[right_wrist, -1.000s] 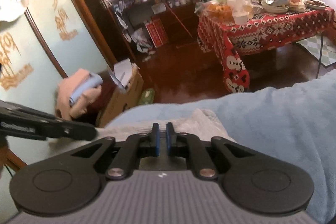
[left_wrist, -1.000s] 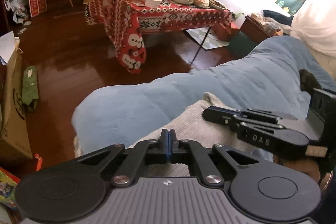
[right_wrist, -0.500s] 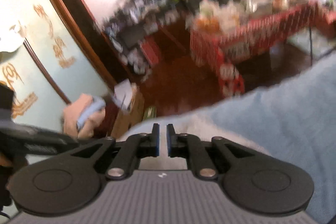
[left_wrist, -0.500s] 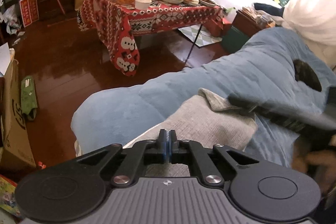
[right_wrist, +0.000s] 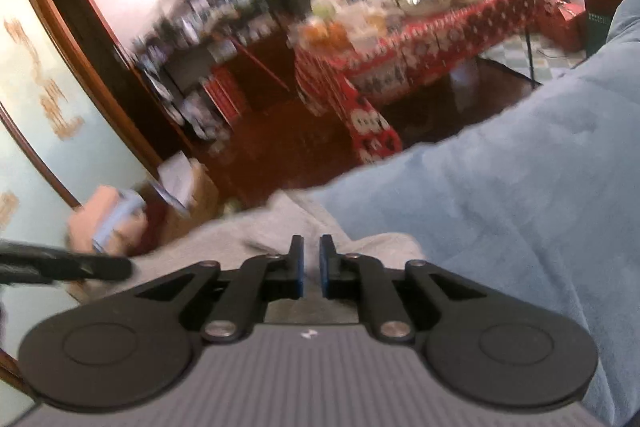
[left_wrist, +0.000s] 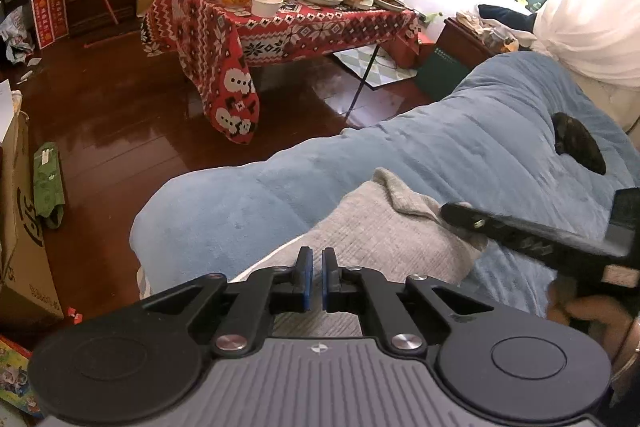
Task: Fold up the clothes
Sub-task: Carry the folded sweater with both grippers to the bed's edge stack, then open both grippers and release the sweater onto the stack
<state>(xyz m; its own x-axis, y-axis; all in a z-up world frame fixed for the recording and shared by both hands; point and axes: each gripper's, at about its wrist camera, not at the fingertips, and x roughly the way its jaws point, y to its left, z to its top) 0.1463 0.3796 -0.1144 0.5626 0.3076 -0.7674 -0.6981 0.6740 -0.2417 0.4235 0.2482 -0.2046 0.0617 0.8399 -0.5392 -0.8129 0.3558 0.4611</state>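
Observation:
A grey knitted garment (left_wrist: 384, 227) lies folded on a blue blanket (left_wrist: 440, 147), with one corner turned up at its far end. My left gripper (left_wrist: 317, 267) hovers over its near part, all but shut, only a sliver between the pads and nothing in it. My right gripper (left_wrist: 450, 213) reaches in from the right, its tip at the garment's right edge. In the blurred right wrist view, the right gripper (right_wrist: 311, 259) has a narrow gap, its jaws closing on nothing, above the grey garment (right_wrist: 248, 235). The left gripper (right_wrist: 120, 267) shows at the left.
A dark object (left_wrist: 580, 147) lies on the blanket further right. Beyond the bed are a dark wooden floor, a table under a red patterned cloth (left_wrist: 280, 23) laden with dishes, and a cardboard box (left_wrist: 20, 227) at the left. A hand (left_wrist: 580, 307) holds the right gripper.
The right gripper has slid to the right, off the garment's top to its right edge. The left gripper's pads, pressed together before, now stand a sliver apart.

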